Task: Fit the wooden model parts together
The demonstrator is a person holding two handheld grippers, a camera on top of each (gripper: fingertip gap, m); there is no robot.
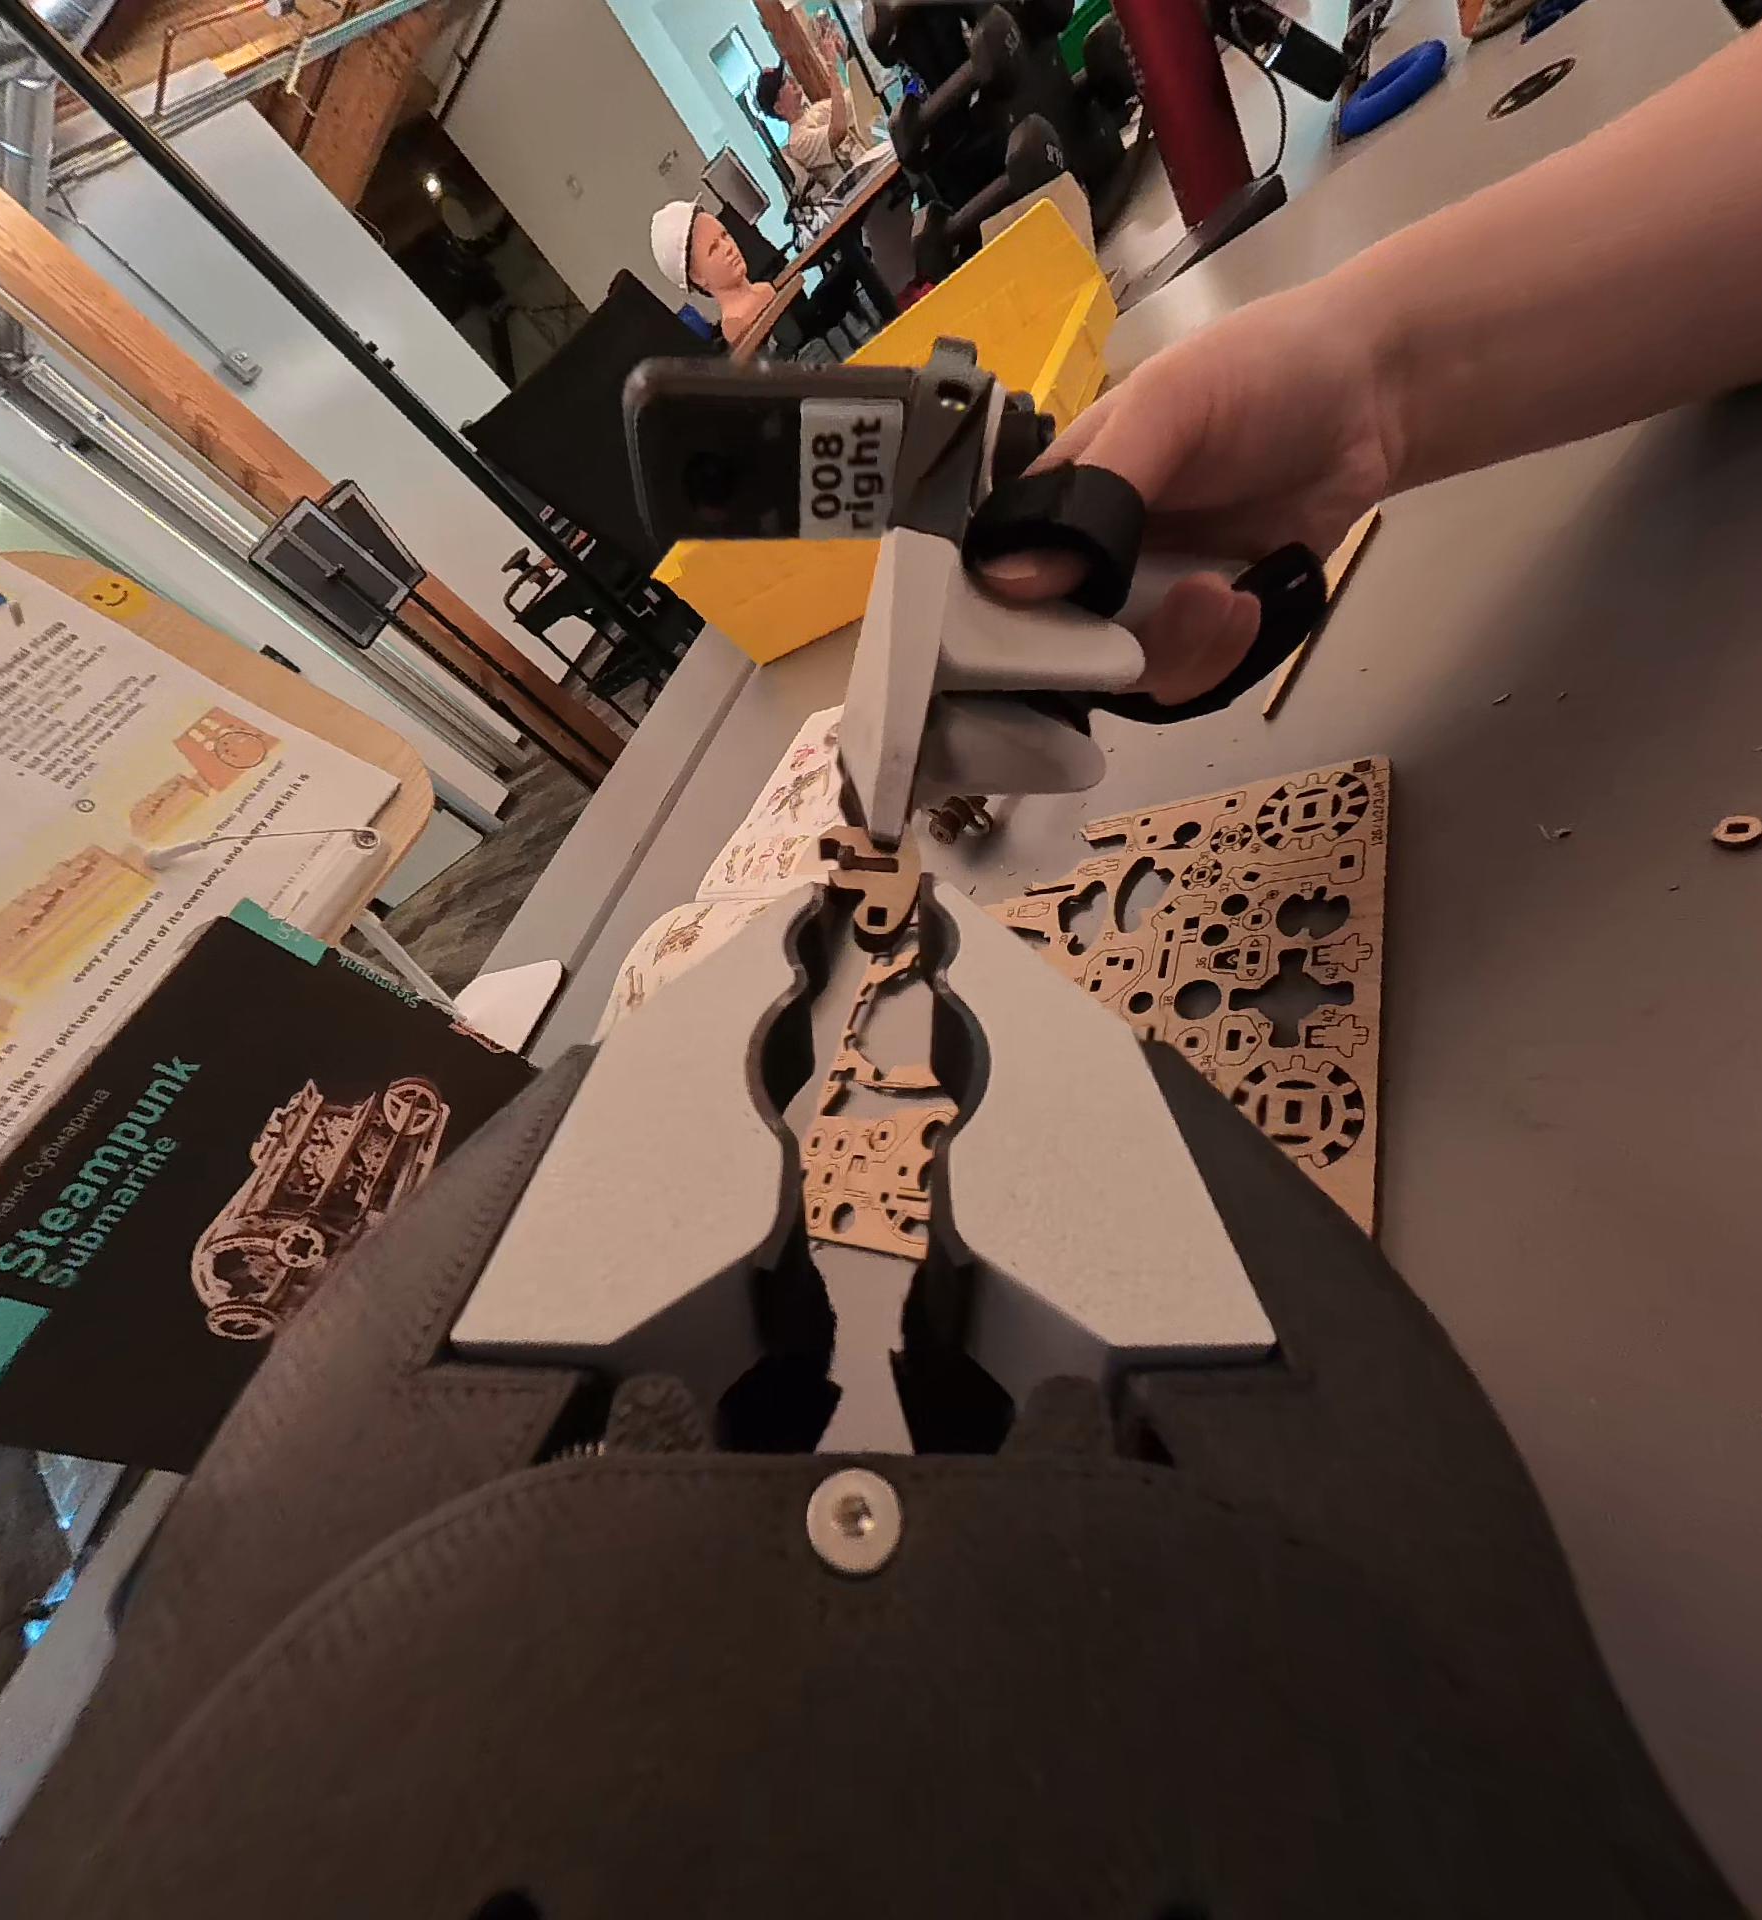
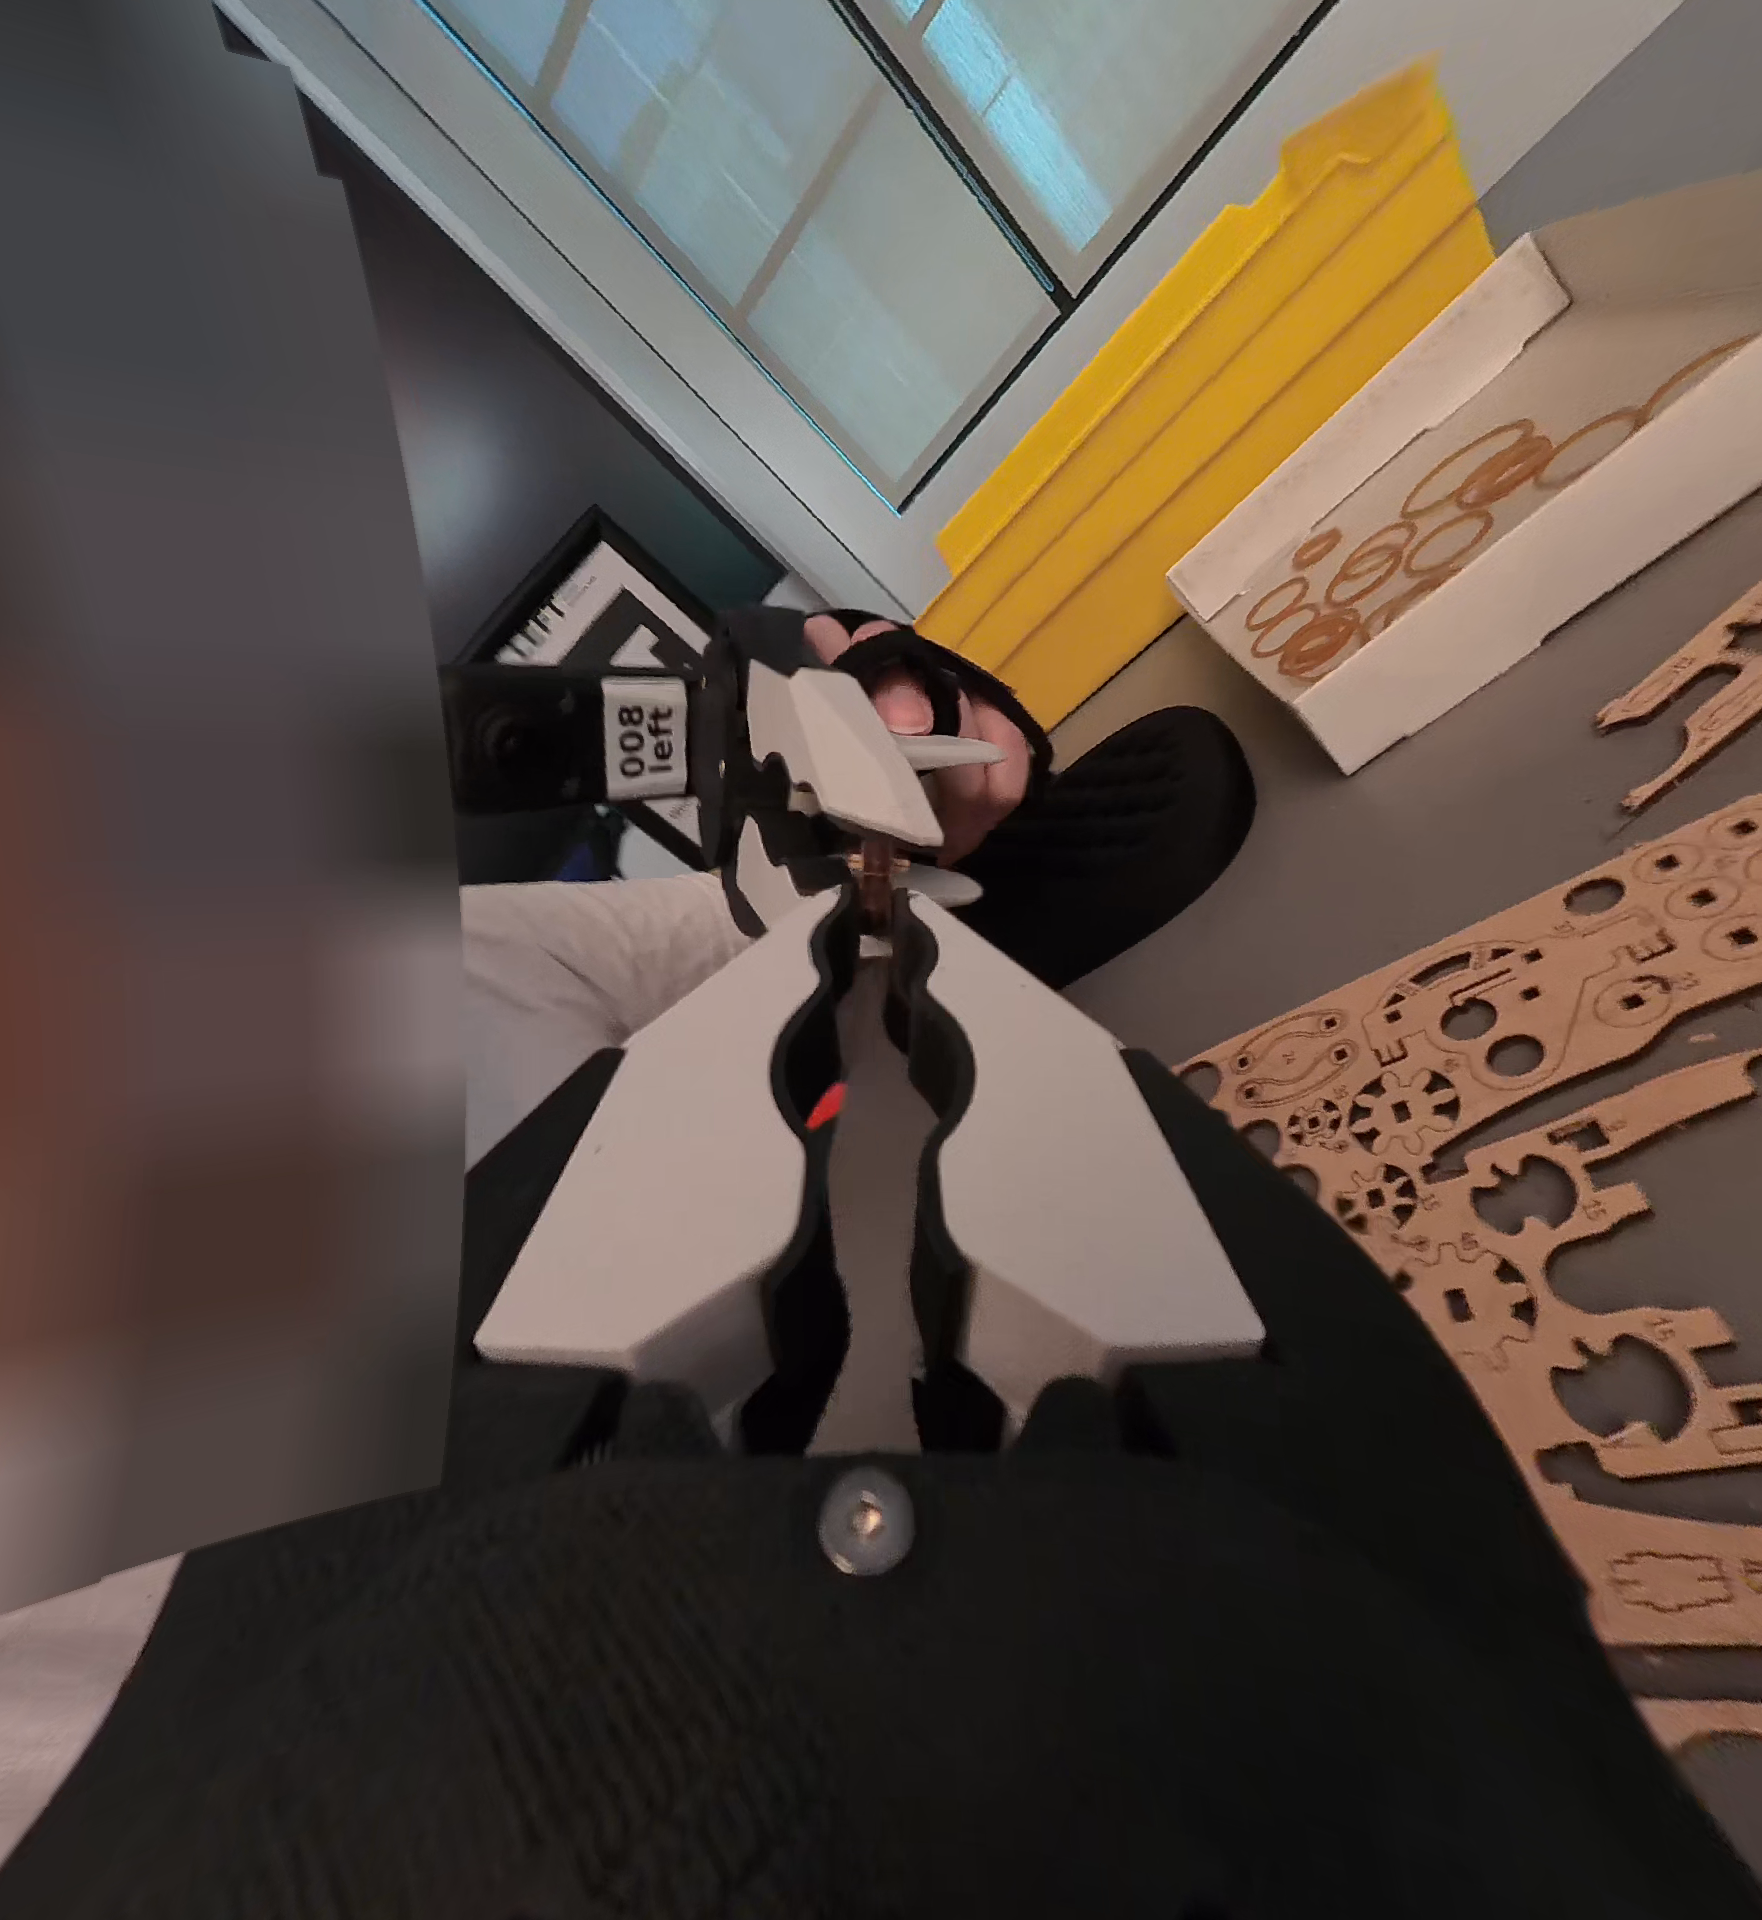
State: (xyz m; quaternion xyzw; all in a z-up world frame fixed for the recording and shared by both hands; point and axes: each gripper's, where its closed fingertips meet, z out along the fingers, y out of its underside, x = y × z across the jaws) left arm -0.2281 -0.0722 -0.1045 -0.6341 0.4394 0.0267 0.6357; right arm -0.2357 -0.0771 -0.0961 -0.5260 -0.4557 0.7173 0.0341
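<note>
In the left wrist view my left gripper (image 1: 875, 902) is shut on a small rounded wooden part (image 1: 879, 914), held above the table. My right gripper (image 1: 879, 831) comes down from above, shut on a small notched wooden part (image 1: 849, 852) that touches the rounded one. In the right wrist view my right gripper (image 2: 872, 920) is shut on a wooden part (image 2: 875, 883) seen edge-on, and the left gripper (image 2: 887, 847) meets it from the far side. How the two parts join is hidden by the fingertips.
Laser-cut wooden sheets (image 1: 1261, 966) (image 2: 1479, 1195) lie on the grey table (image 1: 1583, 1143). A yellow bin (image 1: 991, 343), a white box of rubber bands (image 2: 1428, 520), an instruction booklet (image 1: 752, 831), a black model box (image 1: 212, 1174) and loose wooden rings (image 1: 1739, 829) are nearby.
</note>
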